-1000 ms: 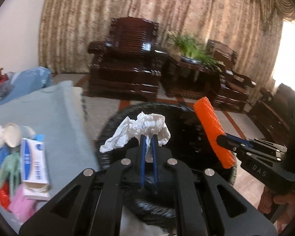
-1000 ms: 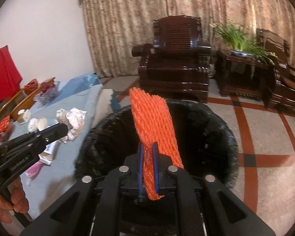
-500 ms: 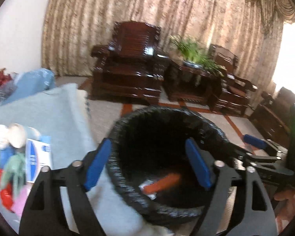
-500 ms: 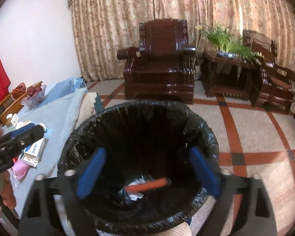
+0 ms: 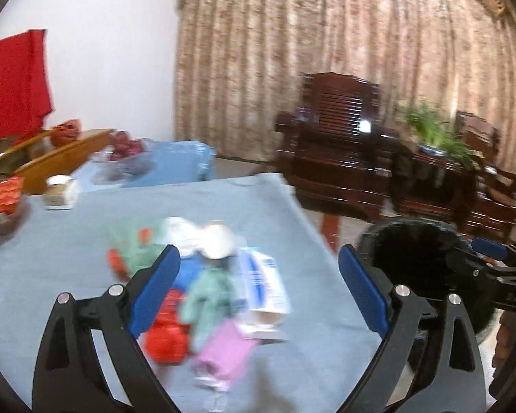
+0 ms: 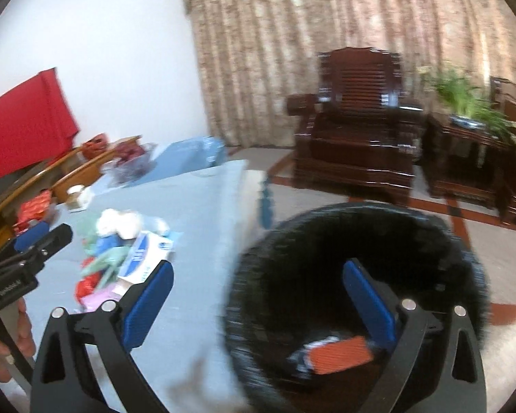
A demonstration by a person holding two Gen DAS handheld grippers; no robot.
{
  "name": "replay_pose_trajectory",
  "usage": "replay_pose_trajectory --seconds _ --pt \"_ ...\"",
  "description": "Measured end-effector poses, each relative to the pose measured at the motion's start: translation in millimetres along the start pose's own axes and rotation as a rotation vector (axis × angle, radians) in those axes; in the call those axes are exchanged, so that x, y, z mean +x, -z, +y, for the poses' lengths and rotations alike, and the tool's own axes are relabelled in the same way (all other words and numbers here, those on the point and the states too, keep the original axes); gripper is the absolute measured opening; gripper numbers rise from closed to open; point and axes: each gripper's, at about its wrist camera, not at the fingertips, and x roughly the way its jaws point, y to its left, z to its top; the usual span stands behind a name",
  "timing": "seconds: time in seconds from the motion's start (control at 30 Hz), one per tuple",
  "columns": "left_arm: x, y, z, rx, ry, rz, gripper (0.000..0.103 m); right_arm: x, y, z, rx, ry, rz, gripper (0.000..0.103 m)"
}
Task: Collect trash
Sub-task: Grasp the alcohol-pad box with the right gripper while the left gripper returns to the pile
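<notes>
My left gripper (image 5: 259, 287) is open and empty over a heap of trash (image 5: 206, 285) on the blue tablecloth (image 5: 68, 261): a white and blue box (image 5: 263, 284), green, red and pink wrappers and white crumpled paper. My right gripper (image 6: 258, 304) is open and empty at the near rim of the black-lined bin (image 6: 354, 241). An orange foam net (image 6: 340, 354) and white tissue lie at the bin's bottom. The heap also shows in the right wrist view (image 6: 120, 251), and the bin in the left wrist view (image 5: 416, 251).
The bin stands on the floor just right of the table edge. A small jar (image 5: 56, 191), red packets (image 5: 3, 196) and a blue bag (image 5: 175, 163) lie at the table's far side. Dark wooden armchairs (image 6: 357, 137) and a plant (image 6: 464, 99) stand behind.
Both grippers opened and dropped the white tissue and the orange foam net into the bin. Both have since swung left, the left one to above the trash heap on the table.
</notes>
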Motion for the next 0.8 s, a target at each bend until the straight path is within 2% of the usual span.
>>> replay_pose_trajectory --seconds 0.17,0.33,0.57,0.8 --pt "-4 2 39 -0.012 -0.100 0.009 0.091 29 -2 45 -0.029 -0.084 0.025 0.097" --pt "-2 14 67 -0.023 -0.166 0.028 0.091 61 1 82 -0.067 -0.126 0.047 0.097" --pt "6 37 96 -0.059 -0.204 0.060 0.091 99 11 108 -0.064 -0.170 0.111 0.097" --pt "18 48 105 -0.086 -0.212 0.088 0.091 128 18 122 -0.076 -0.188 0.179 0.095"
